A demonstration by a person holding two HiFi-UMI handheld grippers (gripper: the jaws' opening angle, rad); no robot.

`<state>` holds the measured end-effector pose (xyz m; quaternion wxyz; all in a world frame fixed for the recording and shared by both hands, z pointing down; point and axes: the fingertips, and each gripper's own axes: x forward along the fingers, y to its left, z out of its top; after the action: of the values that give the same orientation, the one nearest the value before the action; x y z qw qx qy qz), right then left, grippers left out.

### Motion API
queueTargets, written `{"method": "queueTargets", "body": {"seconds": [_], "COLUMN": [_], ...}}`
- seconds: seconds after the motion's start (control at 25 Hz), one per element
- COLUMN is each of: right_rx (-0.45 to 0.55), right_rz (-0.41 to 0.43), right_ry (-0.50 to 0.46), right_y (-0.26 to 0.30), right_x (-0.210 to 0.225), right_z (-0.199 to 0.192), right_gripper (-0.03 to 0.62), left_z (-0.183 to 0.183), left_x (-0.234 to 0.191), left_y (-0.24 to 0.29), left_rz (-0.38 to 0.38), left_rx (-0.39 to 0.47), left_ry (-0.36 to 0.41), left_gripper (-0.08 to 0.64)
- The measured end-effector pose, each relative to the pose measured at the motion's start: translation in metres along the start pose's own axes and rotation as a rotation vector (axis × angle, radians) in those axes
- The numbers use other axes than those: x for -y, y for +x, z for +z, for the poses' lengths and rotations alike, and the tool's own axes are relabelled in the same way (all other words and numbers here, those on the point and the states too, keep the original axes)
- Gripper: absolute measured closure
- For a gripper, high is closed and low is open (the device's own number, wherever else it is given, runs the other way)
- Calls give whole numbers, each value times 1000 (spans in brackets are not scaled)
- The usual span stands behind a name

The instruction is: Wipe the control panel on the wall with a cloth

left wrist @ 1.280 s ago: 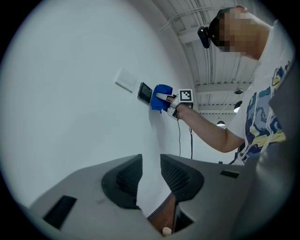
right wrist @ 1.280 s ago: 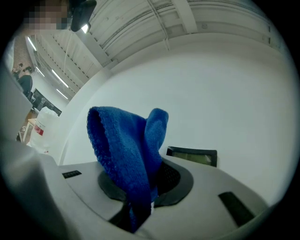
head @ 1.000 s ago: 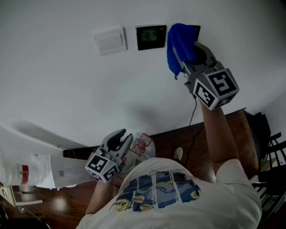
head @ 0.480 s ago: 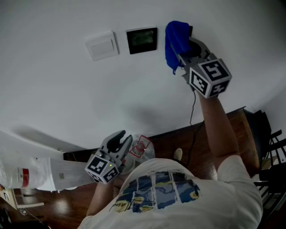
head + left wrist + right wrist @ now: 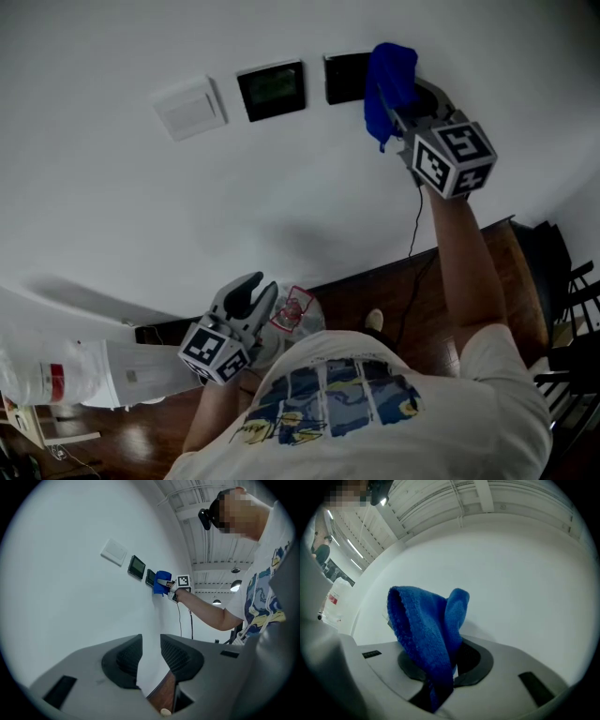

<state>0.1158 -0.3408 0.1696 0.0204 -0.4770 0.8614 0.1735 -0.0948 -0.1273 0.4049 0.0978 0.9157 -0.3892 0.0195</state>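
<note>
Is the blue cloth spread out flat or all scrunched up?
Scrunched up: the blue cloth is doubled over, pinched in the right claw.

Right hand-held gripper point(image 5: 407, 101) raised on outstretched arm, clamping cloth point(image 5: 389, 73); left hand-held gripper point(image 5: 256, 289) low, jaws slightly apart

On the wall point(image 5: 112, 206), three fittings sit in a row: a switch plate point(image 5: 189, 108) at the left, a control panel point(image 5: 271, 90) in the middle and a second panel point(image 5: 345, 78) just to its right. A cloth point(image 5: 389, 80) lies against the wall at that second panel's right edge, pinched in the jaws of the raised right gripper point(image 5: 408, 96). A cable point(image 5: 415, 225) hangs down the wall below it to the floor point(image 5: 375, 286). The left gripper point(image 5: 251, 286) sits low, in front of the person's chest and well apart from the fittings, with nothing between its jaws. Just right of it, a bag point(image 5: 298, 309) lies at the foot of the wall. A long package point(image 5: 84, 366) lies at the lower left, and a chair point(image 5: 572, 319) stands at the right edge.
</note>
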Motion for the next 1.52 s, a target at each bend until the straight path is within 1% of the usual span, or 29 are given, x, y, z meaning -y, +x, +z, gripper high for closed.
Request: {"method": "queueTargets", "body": {"seconds": [0.28, 0.4, 0.52, 0.68, 0.76, 0.84, 0.92, 1.0, 1.12, 1.2, 1.36, 1.52], "right_rx": [-41, -46, -39, -17, 10, 33, 47, 58, 70, 70, 48, 56], "right_rz": [-42, -37, -23, -40, -43, -26, 16, 76, 154, 182, 189, 192], "right_ry": [-2, -14, -6, -29, -28, -21, -8, 1, -9, -20, -24, -48], "right_y": [-3, -2, -3, -21, -33, -40, -41, -35, -16, 0, 34, 58], "right_x": [27, 27, 27, 15, 1, -21, -50, -83, -128, -150, -175, -190], "right_z": [-16, -18, -16, -5, 5, 13, 19, 24, 32, 36, 38, 44], "right_gripper": [503, 503, 503, 503, 503, 503, 503, 503, 503, 503, 503, 503], "left_z": [6, 6, 6, 6, 4, 3, 1, 0, -1, -1, -2, -8], "left_x": [4, 2, 2, -3, -7, -10, -11, -10, -9, -9, -10, -12], "left_y": [10, 10, 9, -1, -6, -11, -15, -18, -23, -28, -40, -51], "left_rz": [-11, -6, -1, 16, 27, 32, 29, 23, 20, 25, 47, 71], "left_rx": [-2, -6, 0, 4, 6, 3, 1, 2, 5, 12, 28, 30], "left_ry": [8, 12, 8, 9, 8, 8, 9, 11, 14, 16, 9, -6], "left_gripper": [463, 463, 463, 463, 463, 463, 463, 463, 463, 463, 463, 463]}}
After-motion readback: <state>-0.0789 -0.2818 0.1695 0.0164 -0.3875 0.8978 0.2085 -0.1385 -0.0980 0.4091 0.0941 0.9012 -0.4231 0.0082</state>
